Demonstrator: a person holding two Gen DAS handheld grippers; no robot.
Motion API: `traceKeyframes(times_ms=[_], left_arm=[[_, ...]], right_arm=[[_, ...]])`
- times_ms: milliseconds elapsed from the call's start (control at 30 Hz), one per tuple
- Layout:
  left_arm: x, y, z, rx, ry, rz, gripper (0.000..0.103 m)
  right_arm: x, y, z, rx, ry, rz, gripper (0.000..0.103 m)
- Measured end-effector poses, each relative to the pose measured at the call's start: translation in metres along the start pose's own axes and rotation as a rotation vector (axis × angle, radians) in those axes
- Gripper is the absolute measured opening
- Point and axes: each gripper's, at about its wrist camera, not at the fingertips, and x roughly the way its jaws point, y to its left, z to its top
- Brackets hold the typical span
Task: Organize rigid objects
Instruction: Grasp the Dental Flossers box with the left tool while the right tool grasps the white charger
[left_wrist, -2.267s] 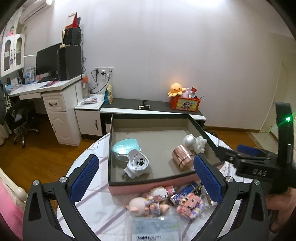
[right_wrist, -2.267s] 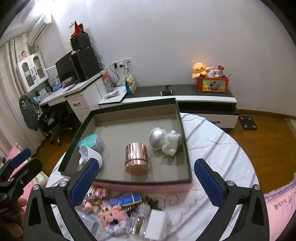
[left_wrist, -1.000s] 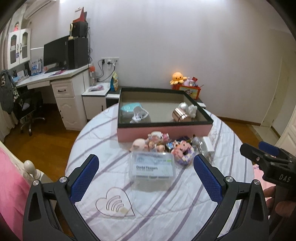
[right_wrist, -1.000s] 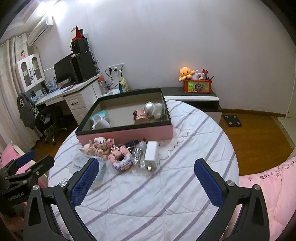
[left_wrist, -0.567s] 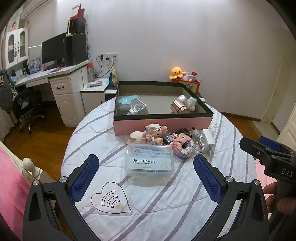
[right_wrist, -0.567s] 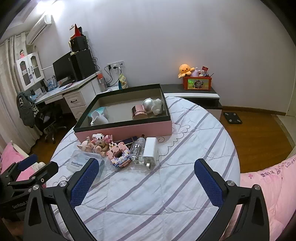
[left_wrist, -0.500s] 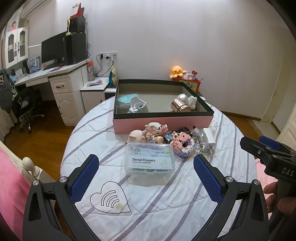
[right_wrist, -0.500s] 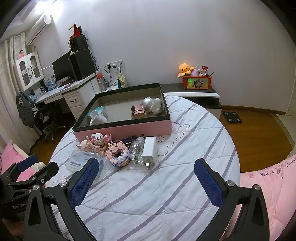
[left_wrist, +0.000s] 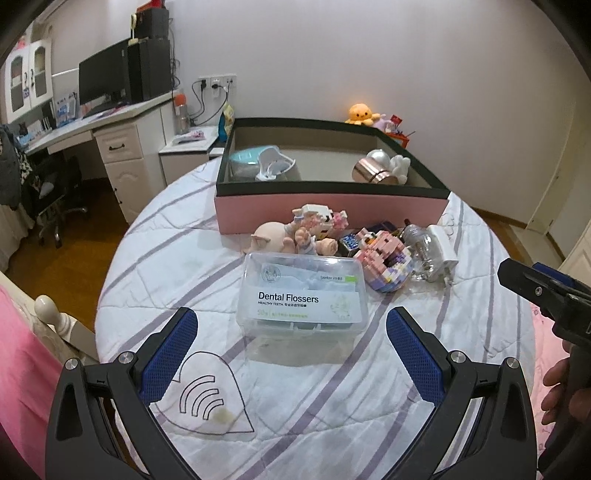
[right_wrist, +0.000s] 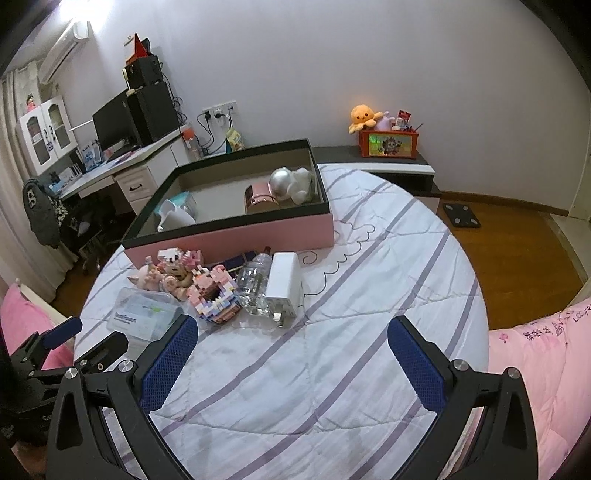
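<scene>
Left claw (left_wrist: 291, 354) wide, empty, just short of flosser box (left_wrist: 303, 297). Box judged light, stiff, slick plastic; grip across long sides.

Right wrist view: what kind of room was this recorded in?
Most likely a bedroom at home: pink bedding lies beside the round table, a desk with a monitor stands by the wall, and a plush octopus sits on a low cabinet.
</scene>
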Motion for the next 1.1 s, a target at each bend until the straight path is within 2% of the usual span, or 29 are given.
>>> traceKeyframes(times_ms=[600, 667, 833, 933, 1100], left_arm=[[0.065, -0.007, 0.003, 0.015, 0.101, 0.029, 0.102], [0.067, -0.006, 0.004, 0.025, 0.105, 0.03, 0.095], [0.069, -0.002, 0.007, 0.021, 0.104, 0.022, 0.094], [0.071, 0.0, 0.007, 0.019, 0.109, 0.022, 0.094], [0.073, -0.001, 0.008, 0.018, 0.112, 0.018, 0.094]], right_arm=[[0.058, -0.017, 0.015, 0.039, 0.066, -0.035, 0.103], [0.065, -0.018, 0.016, 0.04, 0.072, -0.039, 0.103], [0.071, -0.02, 0.02, 0.052, 0.068, -0.013, 0.103], [0.067, -0.023, 0.023, 0.076, 0.05, -0.003, 0.095], [0.068, -0.03, 0.025, 0.099, 0.046, -0.005, 0.092]])
